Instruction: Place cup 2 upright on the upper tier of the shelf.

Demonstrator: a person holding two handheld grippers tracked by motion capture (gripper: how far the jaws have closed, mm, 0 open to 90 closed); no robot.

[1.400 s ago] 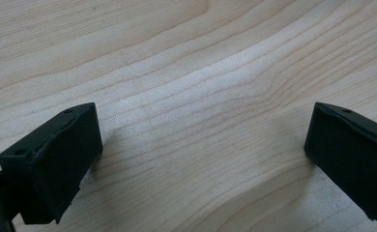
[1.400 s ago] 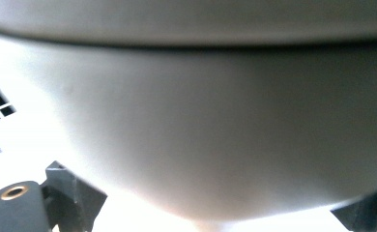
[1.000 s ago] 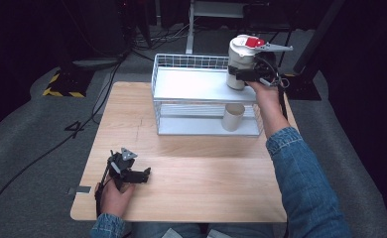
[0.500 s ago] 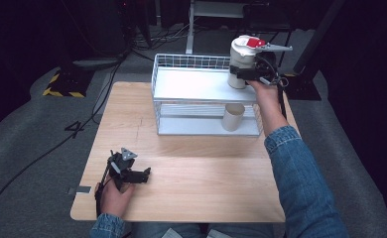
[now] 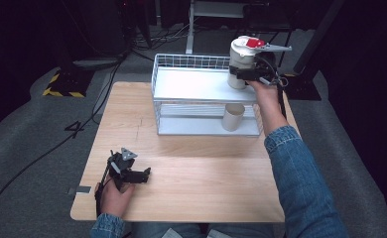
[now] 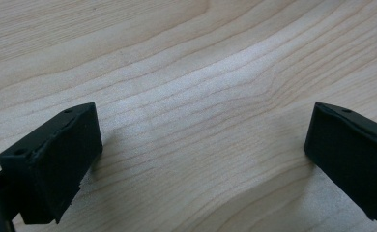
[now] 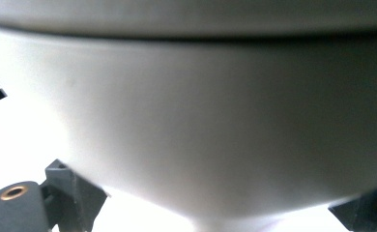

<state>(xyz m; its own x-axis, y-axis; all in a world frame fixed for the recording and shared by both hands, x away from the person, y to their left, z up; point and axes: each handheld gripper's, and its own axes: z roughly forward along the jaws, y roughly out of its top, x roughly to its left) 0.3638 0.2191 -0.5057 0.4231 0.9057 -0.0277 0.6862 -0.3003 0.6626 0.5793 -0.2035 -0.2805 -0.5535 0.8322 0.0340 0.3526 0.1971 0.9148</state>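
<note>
A white two-shelf wire rack (image 5: 191, 84) stands at the back of the wooden table (image 5: 206, 168). My right gripper (image 5: 244, 74) is shut on a white cup (image 5: 240, 57), upright at the right end of the top shelf; I cannot tell whether the cup's base touches the shelf. In the right gripper view the cup (image 7: 201, 121) sits close up between the jaws of the right gripper (image 7: 215, 212). A beige cup (image 5: 233, 117) stands on the lower shelf beneath. My left gripper (image 5: 143, 174) rests on the table at the front left, and the left gripper (image 6: 201, 159) is open over bare wood.
The rack's wire rim runs along the back and sides of the top shelf. The floor around the table is dark, with cables and a yellow-black striped mat (image 5: 62, 89) at the left. Bare wood lies between the rack and the table's front edge.
</note>
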